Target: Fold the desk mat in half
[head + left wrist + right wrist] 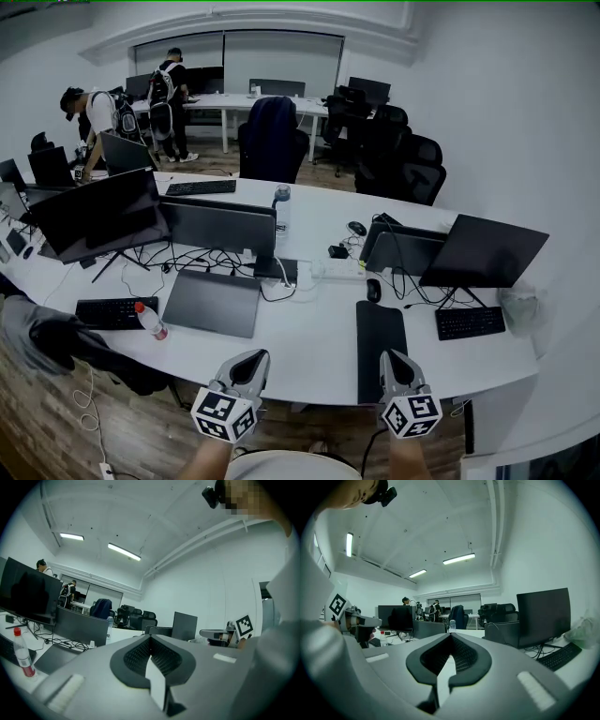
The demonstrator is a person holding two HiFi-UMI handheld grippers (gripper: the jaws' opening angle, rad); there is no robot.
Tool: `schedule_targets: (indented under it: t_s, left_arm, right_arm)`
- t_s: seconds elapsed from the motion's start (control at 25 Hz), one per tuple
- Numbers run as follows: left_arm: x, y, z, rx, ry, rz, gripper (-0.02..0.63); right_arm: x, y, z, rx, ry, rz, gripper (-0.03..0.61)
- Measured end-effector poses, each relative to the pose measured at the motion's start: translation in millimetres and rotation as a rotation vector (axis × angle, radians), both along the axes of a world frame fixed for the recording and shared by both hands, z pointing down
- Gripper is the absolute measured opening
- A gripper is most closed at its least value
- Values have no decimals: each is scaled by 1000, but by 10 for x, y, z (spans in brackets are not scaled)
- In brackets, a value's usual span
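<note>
A narrow black desk mat (379, 345) lies flat on the white desk (309, 337), reaching its near edge at the right. A wider grey mat (212, 302) lies flat in front of the middle monitor. My right gripper (395, 360) is held over the black mat's near right corner, jaws shut with nothing between them (451, 635). My left gripper (250, 361) is held at the desk's near edge, below the grey mat, also shut and empty (150, 637). Both point up and away over the desk. Each gripper view shows the other gripper to the side.
Monitors (98, 216) (487, 250) stand along the desk with cables and a power strip (337, 270). Keyboards (111, 312) (469, 322), a mouse (373, 290), a red-capped bottle (150, 320) and a clear bottle (281, 208) are there. Chairs and two people (169, 89) are behind.
</note>
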State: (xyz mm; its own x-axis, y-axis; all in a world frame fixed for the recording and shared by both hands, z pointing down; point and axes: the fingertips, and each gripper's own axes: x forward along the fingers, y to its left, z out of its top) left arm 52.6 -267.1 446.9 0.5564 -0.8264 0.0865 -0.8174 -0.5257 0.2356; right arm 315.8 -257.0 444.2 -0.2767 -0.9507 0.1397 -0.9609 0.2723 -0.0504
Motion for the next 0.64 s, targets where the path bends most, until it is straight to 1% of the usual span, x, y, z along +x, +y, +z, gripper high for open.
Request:
schedule_targets:
  t_s: [0.36,0.64]
  left_arm:
    - [-87,-14,-42,18,0,2,2]
    - [-11,0,-50,20,-2,19,2]
  right_arm:
    - [-89,1,25,-11,-10,4,14]
    - [-75,24,70,-34,-13,-1,15]
